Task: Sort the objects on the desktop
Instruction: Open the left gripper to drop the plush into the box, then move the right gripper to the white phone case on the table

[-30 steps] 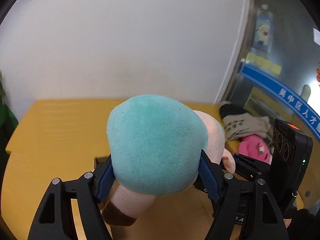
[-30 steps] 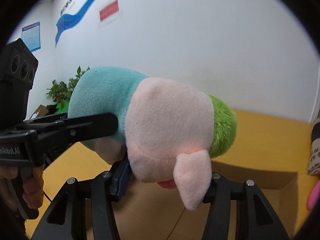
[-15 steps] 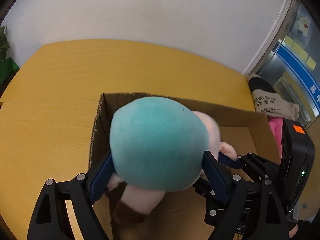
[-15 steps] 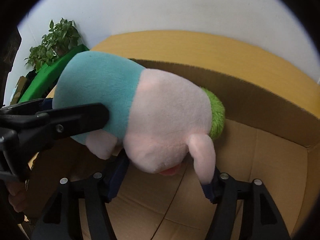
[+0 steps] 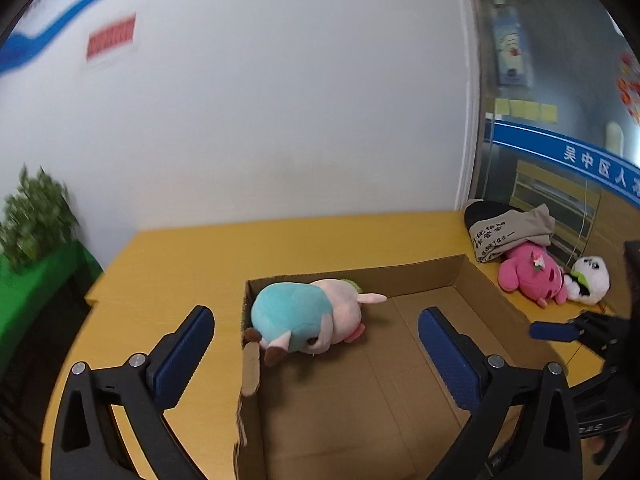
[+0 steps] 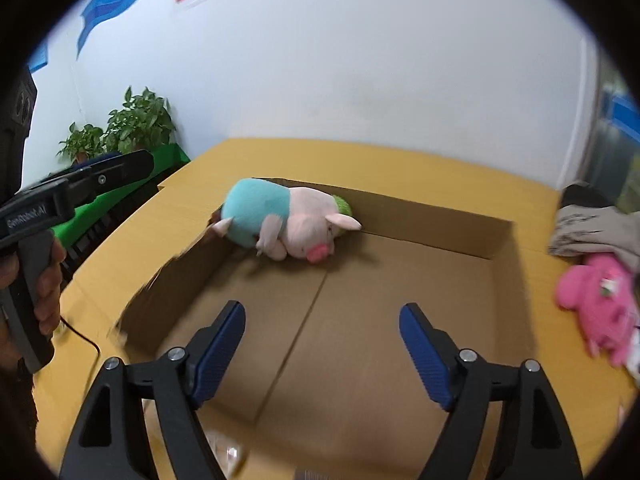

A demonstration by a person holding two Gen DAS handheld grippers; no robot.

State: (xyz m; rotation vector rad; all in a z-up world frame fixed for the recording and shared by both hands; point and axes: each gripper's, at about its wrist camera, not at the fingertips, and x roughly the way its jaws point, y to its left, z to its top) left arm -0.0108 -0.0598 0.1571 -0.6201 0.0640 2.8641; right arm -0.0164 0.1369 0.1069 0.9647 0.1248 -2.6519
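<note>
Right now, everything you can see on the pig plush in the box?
The pig plush is soft pile fabric: pale pink head with a darker pink snout, floppy ears, teal body, a green tuft behind the head, brown-tipped feet. It lies on its side in the far left corner of the cardboard box, resting on the box floor against the walls. Nothing grips it.
</note>
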